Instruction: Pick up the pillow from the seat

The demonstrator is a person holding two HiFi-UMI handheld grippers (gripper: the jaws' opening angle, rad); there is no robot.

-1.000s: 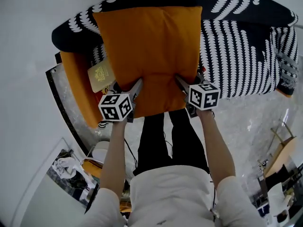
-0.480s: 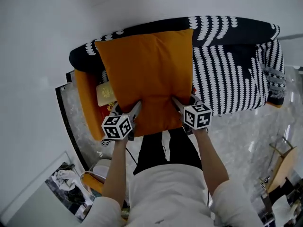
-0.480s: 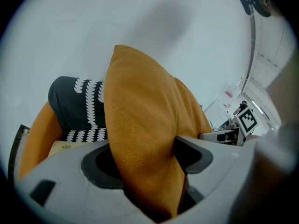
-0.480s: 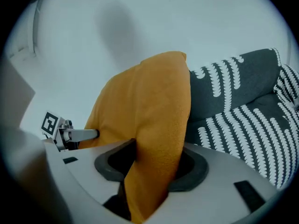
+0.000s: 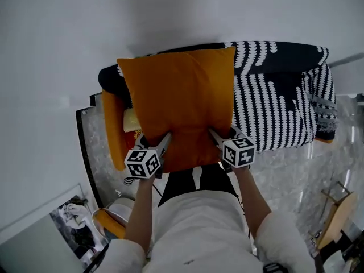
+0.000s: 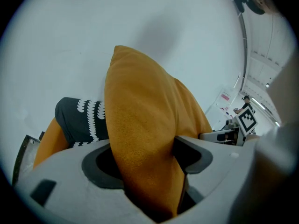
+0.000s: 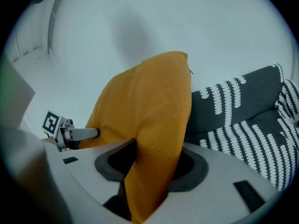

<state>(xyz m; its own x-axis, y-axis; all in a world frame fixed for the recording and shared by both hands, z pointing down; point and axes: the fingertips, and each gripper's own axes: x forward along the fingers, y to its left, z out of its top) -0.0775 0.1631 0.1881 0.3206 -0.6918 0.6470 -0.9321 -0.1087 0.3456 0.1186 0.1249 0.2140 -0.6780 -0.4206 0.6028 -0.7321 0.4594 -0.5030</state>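
Observation:
A square orange pillow (image 5: 179,104) hangs in the air in front of the black-and-white patterned sofa (image 5: 281,101). My left gripper (image 5: 165,141) is shut on the pillow's near left edge and my right gripper (image 5: 214,135) is shut on its near right edge. In the left gripper view the orange pillow (image 6: 145,148) is pinched between the grey jaws and rises upward. The right gripper view shows the same pillow (image 7: 156,139) squeezed between that gripper's jaws, with the other gripper (image 7: 63,129) at its far side.
An orange cushion (image 5: 114,132) and a pale yellow flat item (image 5: 131,120) lie at the sofa's left end. A grey marble floor (image 5: 284,169) spreads to the right, with a wooden chair (image 5: 335,220) at the lower right. A white wall (image 5: 114,16) stands behind the sofa.
Both grippers have lifted the pillow up and away from the seat. The sofa now looks smaller and farther off, and more white wall shows above it.

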